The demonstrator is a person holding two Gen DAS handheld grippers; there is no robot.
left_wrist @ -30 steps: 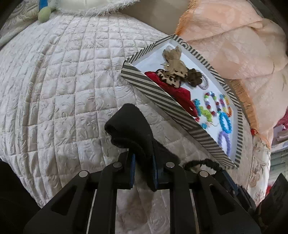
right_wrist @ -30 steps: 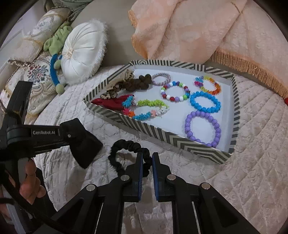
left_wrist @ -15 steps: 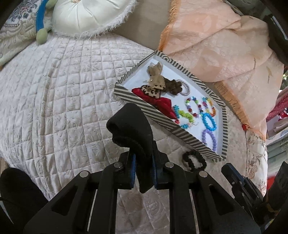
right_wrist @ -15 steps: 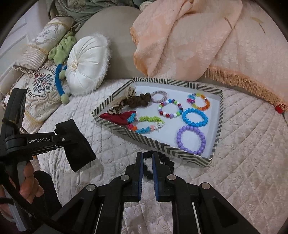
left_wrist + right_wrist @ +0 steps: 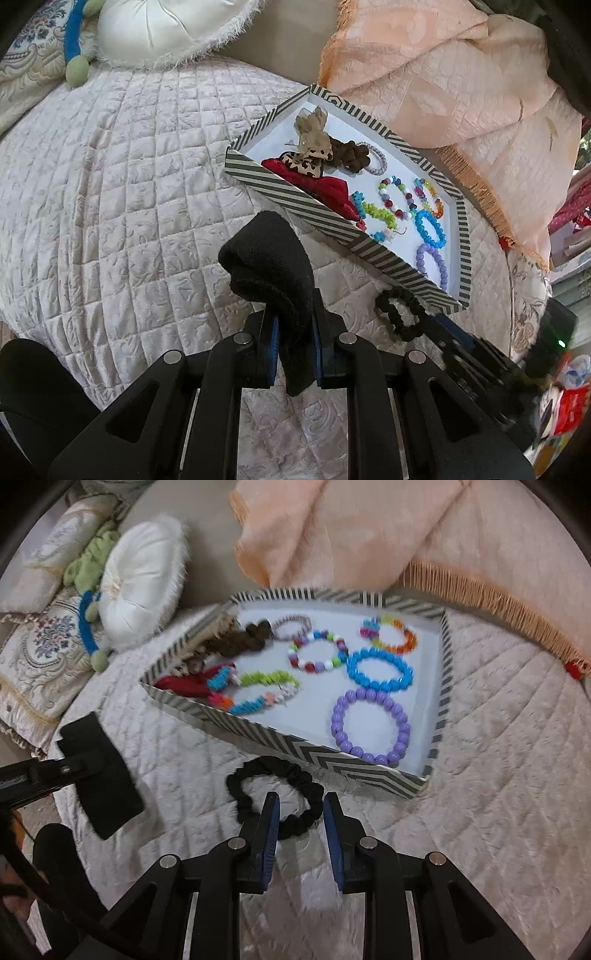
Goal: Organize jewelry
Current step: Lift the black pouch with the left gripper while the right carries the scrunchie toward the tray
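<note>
A striped-rim tray [image 5: 310,747] [image 5: 314,218] on the quilted bed holds several bead bracelets, among them a purple one [image 5: 370,726] and a blue one [image 5: 379,670], plus brown and red fabric hair pieces [image 5: 314,162]. A black scrunchie [image 5: 275,797] [image 5: 400,314] lies on the quilt just in front of the tray. My right gripper [image 5: 300,814] is open, its fingers on either side of the scrunchie's near part. My left gripper [image 5: 293,328] is shut on a black cloth pouch [image 5: 271,269] [image 5: 99,775], held above the quilt left of the tray.
A peach fringed blanket [image 5: 351,531] lies behind the tray. A white round cushion [image 5: 142,579], a green and blue plush toy [image 5: 88,602] and embroidered pillows [image 5: 40,657] sit at the back left. The bed edge drops off at the left.
My right gripper has opened and moved forward and down around the black scrunchie. My left gripper has kept hold of the black pouch and barely shifted.
</note>
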